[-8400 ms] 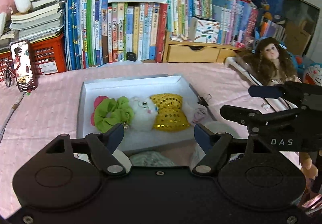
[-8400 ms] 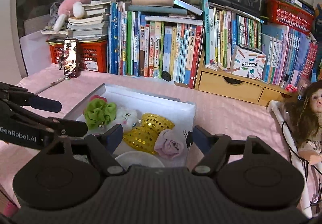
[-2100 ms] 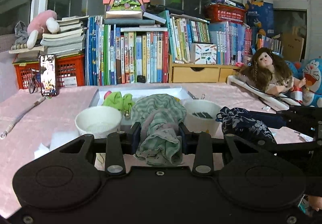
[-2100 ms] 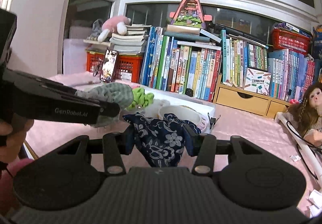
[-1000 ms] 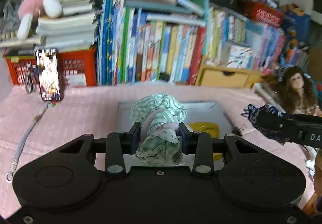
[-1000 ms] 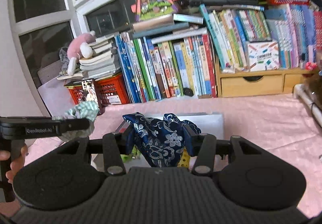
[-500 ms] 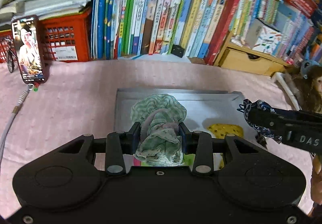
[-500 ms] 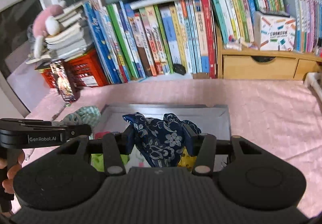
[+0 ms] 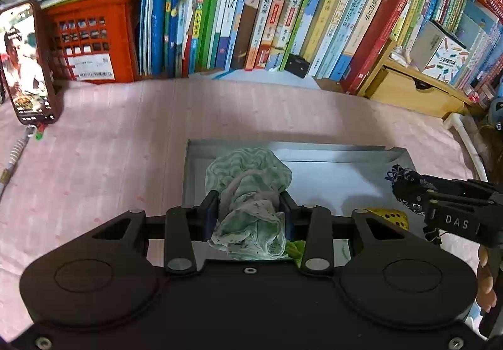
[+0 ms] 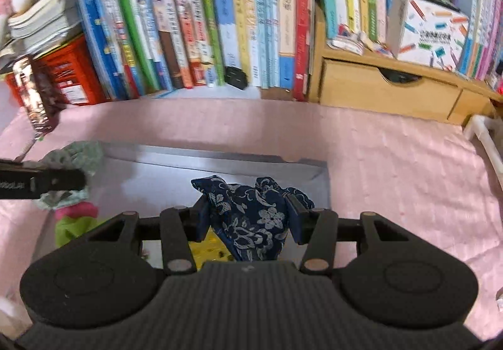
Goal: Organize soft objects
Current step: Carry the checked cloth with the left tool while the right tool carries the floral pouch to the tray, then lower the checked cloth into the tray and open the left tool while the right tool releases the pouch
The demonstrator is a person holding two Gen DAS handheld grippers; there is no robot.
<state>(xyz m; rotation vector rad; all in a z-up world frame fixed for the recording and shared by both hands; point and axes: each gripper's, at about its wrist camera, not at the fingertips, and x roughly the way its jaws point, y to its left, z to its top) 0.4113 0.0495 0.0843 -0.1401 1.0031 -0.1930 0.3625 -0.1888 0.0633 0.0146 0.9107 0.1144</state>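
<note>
Left wrist view: left gripper [image 9: 248, 213] clamped on the green striped cloth [image 9: 250, 192], bundle bulging above and below the pads, hanging over the left part of the white tray [image 9: 314, 150]. Right wrist view: right gripper [image 10: 250, 218] clamped on the navy floral cloth [image 10: 251, 214], over the tray's right part.

Risks (judgement): both grippers crowd one tray, so they could knock together. A loose fold may snag on a pad at release and drag the cloth out. Dropped from up here, a springy bundle may roll over the low rim.

Tray contents: yellow sequinned piece [image 10: 210, 247], green scrunchie [image 10: 70, 229], something pink [image 10: 77, 210] beside it (identity unclear). The far half looks bare.
</note>
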